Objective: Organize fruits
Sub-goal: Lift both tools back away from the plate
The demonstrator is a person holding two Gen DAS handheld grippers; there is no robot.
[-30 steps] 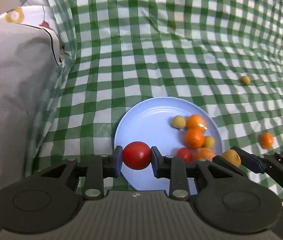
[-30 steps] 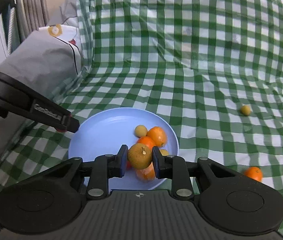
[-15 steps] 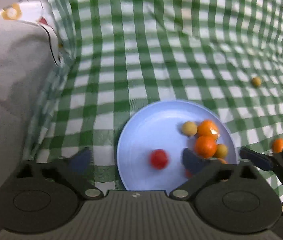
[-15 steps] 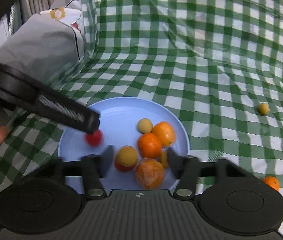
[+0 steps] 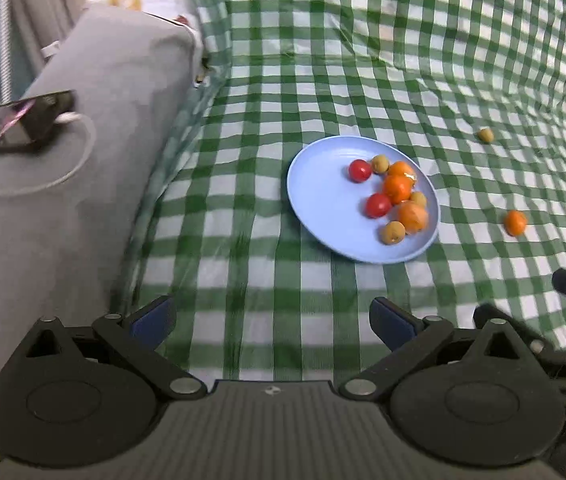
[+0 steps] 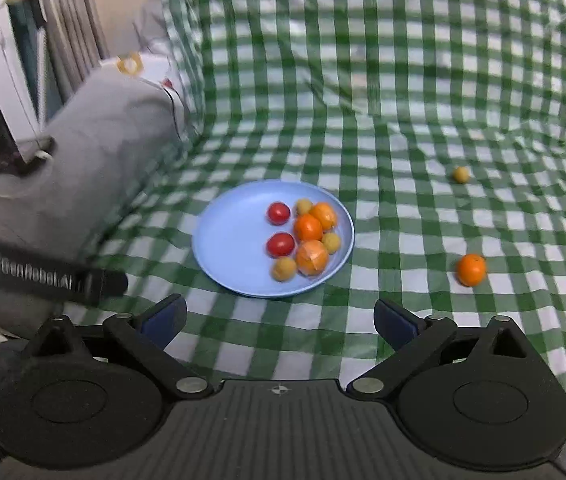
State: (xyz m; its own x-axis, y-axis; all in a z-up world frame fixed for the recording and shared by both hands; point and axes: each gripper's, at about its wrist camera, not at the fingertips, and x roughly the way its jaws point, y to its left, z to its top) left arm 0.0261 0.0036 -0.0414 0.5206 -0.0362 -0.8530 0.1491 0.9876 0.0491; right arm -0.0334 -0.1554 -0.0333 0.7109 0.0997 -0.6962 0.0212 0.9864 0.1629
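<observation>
1. Far left: grey cushion [image 6: 95, 152] with a phone [image 5: 19, 122] and white cable on top; nothing to do with the fruit.
2. Left gripper [image 5: 271, 322]: spread as wide as it goes, nothing between the pads, only checked cloth [image 5: 323, 80] showing through the gap.
3. Middle: blue plate [image 6: 227, 240] holding two red tomatoes, three oranges and a few small yellow-brown fruits, all bunched toward its right side.
4. Right gripper [image 6: 279, 318]: just been opening, now wide apart and empty too.
5. Right of the plate, well apart from it: one loose orange [image 6: 470, 269] and, further back, one small yellow fruit [image 6: 461, 174], both sitting on the cloth.
6. Handling guess: light, round, smooth-skinned, so likely to roll on the soft wrinkled cloth; probably squashable, so gentle squeeze across the widest middle, pads coming down either side from above; tiny yellow one probably fiddlier than the orange.
</observation>
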